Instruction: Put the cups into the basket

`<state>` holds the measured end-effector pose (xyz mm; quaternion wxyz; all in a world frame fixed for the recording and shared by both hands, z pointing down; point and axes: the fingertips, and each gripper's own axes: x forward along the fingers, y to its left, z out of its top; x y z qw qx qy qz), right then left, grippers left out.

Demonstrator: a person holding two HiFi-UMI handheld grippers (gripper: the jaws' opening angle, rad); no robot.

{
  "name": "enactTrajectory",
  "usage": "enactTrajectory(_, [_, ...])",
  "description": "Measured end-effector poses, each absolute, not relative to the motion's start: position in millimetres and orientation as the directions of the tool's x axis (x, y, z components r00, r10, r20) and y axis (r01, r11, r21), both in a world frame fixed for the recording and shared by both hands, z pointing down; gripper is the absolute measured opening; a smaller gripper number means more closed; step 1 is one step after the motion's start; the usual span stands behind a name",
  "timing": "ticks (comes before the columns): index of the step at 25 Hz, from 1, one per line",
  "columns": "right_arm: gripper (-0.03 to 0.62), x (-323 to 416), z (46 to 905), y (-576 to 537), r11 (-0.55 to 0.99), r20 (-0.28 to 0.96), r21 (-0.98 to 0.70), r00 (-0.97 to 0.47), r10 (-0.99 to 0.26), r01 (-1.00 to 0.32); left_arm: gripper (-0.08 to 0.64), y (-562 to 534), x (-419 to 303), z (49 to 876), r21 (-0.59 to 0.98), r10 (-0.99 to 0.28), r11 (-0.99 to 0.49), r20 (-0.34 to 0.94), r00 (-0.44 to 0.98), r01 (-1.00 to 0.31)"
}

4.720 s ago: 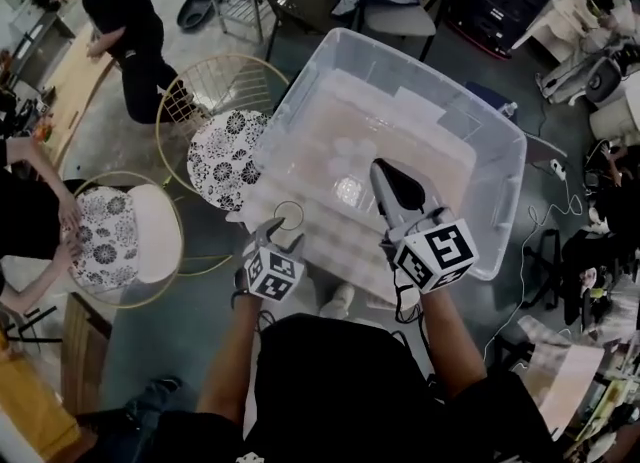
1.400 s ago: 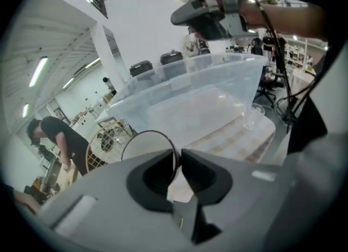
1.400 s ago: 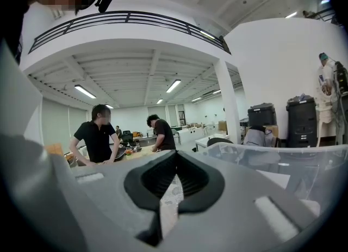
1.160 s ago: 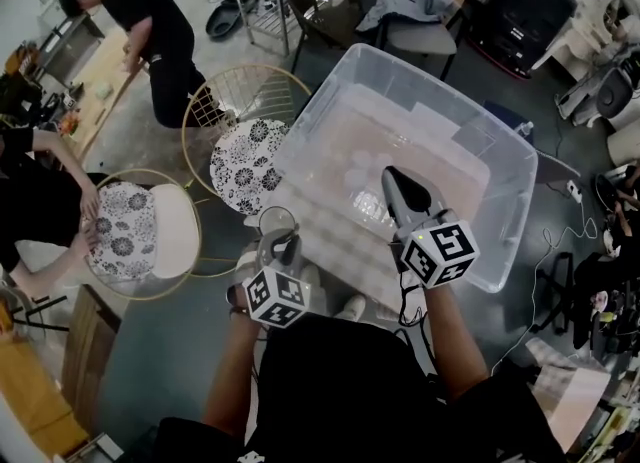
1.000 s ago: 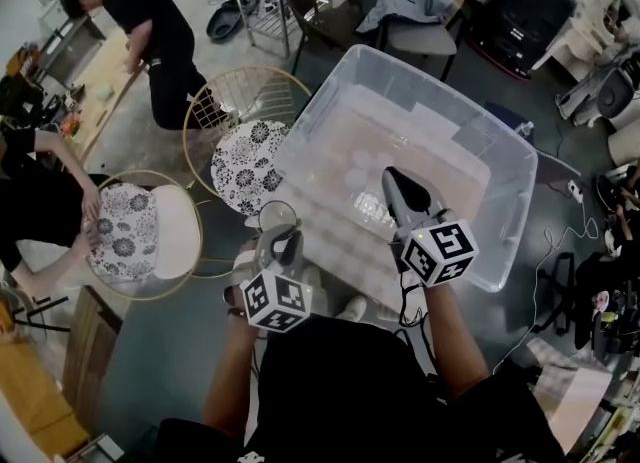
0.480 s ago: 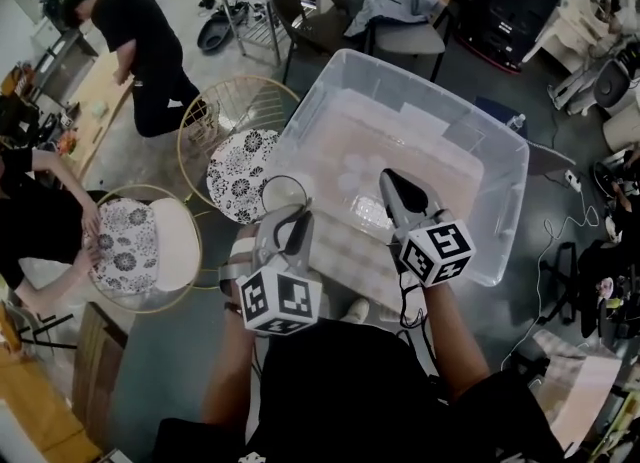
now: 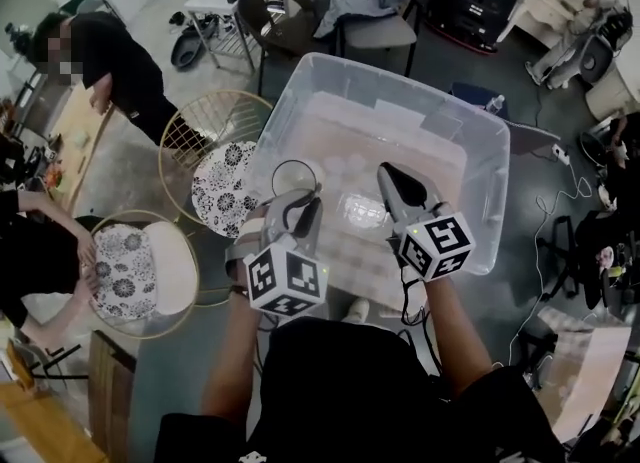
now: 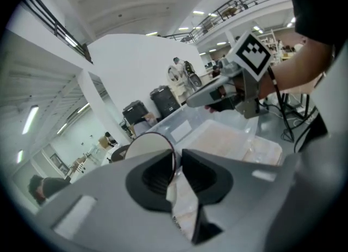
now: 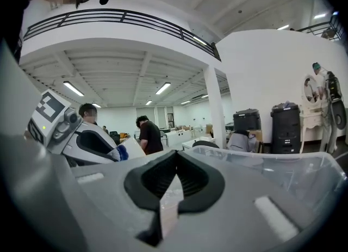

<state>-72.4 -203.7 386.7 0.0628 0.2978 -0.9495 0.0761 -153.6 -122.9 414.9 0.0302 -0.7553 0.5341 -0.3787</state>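
A large clear plastic bin [image 7: 497, 127] stands on the floor in front of me, with several clear cups [image 7: 346, 165] lying on its bottom. My left gripper [image 7: 303, 213] pinches the rim of a clear cup [image 7: 292, 179] just over the bin's near left edge. In the left gripper view the cup's [image 8: 149, 145] wall sits between the pads of that gripper [image 8: 176, 161], whose jaws are opening slightly. My right gripper [image 7: 388, 177] hovers over the bin's middle, shut and empty. The right gripper view shows its jaws [image 9: 175, 161] pressed together.
Two round wire chairs with flowered cushions [image 7: 222, 177] [image 7: 125, 261] stand left of the bin. A person [image 7: 110, 61] bends over a table at far left. A dark chair [image 7: 274, 9] and a draped chair [image 7: 372, 1] stand behind the bin. Cables [image 7: 560, 156] lie at right.
My left gripper has carried the cup up and to the right, from beside the bin to over its near left edge. The right gripper has stayed over the bin.
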Motion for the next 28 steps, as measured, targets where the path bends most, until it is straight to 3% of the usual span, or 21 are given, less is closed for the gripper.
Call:
enactTrajectory(11, [0.002,-47.1,388.2,-222.0,0.754,0.168,-0.113,-0.761,-0.627,-0.647,0.066,-170.5,-138.2,430.2,-0.408,-0.77,-0.537,0.595,0.231,-0.738])
enactTrajectory(18, [0.002,-31.9,392.8,-234.4,0.714,0.182,-0.116,-0.721,-0.669,-0.691,0.066,-205.4,-122.7,470.5,-0.357,-0.663,-0.671,0.682,0.309,-0.65])
enactTrajectory(28, [0.002,-19.1,406.9,-253.3,0.658,0.21,-0.125,-0.668,-0.714,-0.743,0.066,-244.3,-117.4,520.4,-0.268,-0.55,-0.754,0.757,0.353,-0.6])
